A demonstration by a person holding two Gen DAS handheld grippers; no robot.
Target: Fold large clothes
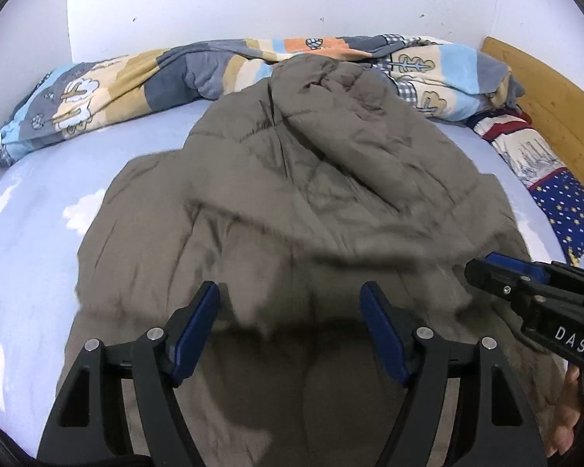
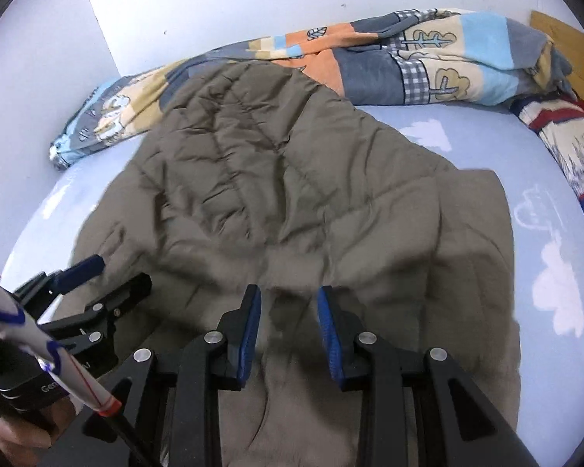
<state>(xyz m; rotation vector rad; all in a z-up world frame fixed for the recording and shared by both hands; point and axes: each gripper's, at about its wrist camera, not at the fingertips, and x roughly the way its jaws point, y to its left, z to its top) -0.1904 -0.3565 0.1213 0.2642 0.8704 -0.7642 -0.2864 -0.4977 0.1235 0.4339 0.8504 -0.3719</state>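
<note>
1. Nearest the lens: left tongs (image 1: 290,303), blue pads spread wide, nothing between them, hovering over the near hem of the jacket (image 1: 292,179). Right tongs (image 2: 288,307) are narrower but w/ a clear gap, also holding nothing; can't tell if the pads touch the cloth.
2. Jacket: olive quilted, lying lengthwise on the bed (image 1: 31,233), hem at 6 o'clock, hood/collar end at 12 o'clock, resting against the striped blanket (image 1: 144,78). A flap or sleeve already lies folded across the top, running from 10 toward 4 o'clock.
3. Step, as I judge it: grab the near hem w/ both tongs and carry it toward 12 o'clock.
4. Do it well: set the tongs apart, one toward 7, one toward 5 o'clock, so the hem lifts level.
5. Pinch deep enough to catch all layers; padded fabric is slippery and springs back.
6. Lift low, drag little, else the folded flap slides off.
7. Lay down short of the blanket, press flat after.
8. Risk: a single-layer grip leaves the lining behind.
</note>
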